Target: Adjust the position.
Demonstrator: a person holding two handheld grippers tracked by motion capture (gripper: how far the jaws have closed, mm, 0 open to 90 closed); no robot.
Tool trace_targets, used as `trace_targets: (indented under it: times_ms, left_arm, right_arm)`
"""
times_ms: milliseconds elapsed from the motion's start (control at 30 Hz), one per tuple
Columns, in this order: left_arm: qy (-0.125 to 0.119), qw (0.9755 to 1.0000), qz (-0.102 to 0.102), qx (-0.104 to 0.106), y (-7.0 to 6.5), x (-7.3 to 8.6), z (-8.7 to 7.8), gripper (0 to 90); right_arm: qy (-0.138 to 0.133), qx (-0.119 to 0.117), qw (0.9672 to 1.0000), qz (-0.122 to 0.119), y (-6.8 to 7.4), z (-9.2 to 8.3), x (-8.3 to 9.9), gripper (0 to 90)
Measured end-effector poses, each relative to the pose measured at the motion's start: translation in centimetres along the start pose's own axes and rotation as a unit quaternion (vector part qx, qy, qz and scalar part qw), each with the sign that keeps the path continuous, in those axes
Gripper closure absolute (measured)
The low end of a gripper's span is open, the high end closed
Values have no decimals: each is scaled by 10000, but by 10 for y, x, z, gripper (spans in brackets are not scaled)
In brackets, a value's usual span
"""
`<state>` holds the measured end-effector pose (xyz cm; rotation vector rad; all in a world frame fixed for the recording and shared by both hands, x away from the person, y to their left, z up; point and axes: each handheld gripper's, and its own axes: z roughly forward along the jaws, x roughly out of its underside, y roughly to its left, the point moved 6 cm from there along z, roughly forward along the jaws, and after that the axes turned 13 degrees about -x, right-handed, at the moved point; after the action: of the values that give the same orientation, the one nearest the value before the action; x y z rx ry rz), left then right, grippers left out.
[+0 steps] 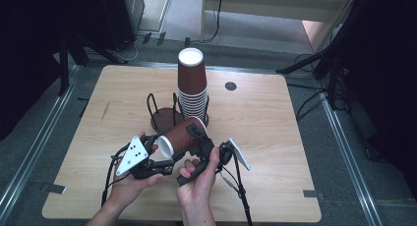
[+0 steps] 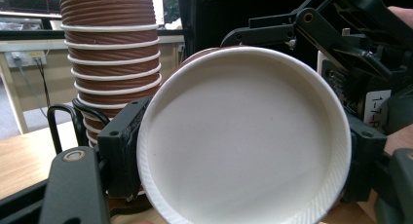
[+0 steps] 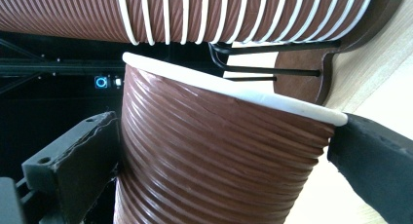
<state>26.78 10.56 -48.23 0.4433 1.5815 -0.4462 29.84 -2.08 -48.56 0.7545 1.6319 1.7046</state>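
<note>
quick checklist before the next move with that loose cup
1. Loose cup held: ok, it lies on its side above the table, between the two hands.
2. Right gripper grip: ok, its jaws press the ribbed wall on both sides.
3. Left gripper grip: cannot tell; its jaws are shut, one by the white rim, contact unclear.
4. Cup shape: ok, rim looks round, no dent visible.
5. Stack of cups: ok, upright in the wire holder.
6. Free slot in holder: ok, the left ring stands empty.
</note>
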Motion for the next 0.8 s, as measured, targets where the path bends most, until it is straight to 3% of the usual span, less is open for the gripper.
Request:
trace_targets:
  times_ms: [200,367,533,667,800]
  left_arm:
    - [-16,10000,35,3,-1,-1,0,244]
    - [10,10000,76,21,-3,0,0,245]
    - [13,9998,153,92,-6,2,0,246]
    - [21,9998,148,133,-6,2,0,246]
    - [23,9997,105,202,-7,2,0,246]
  right_arm:
    - [-16,-118,9999,125,-1,2,0,0]
    - [-86,-14,9997,218,-2,3,-1,0]
    - [-62,103,9987,504,-3,4,0,0]
    - [-93,156,9985,511,-4,3,-3,0]
    - [52,93,9982,584,-5,4,-4,0]
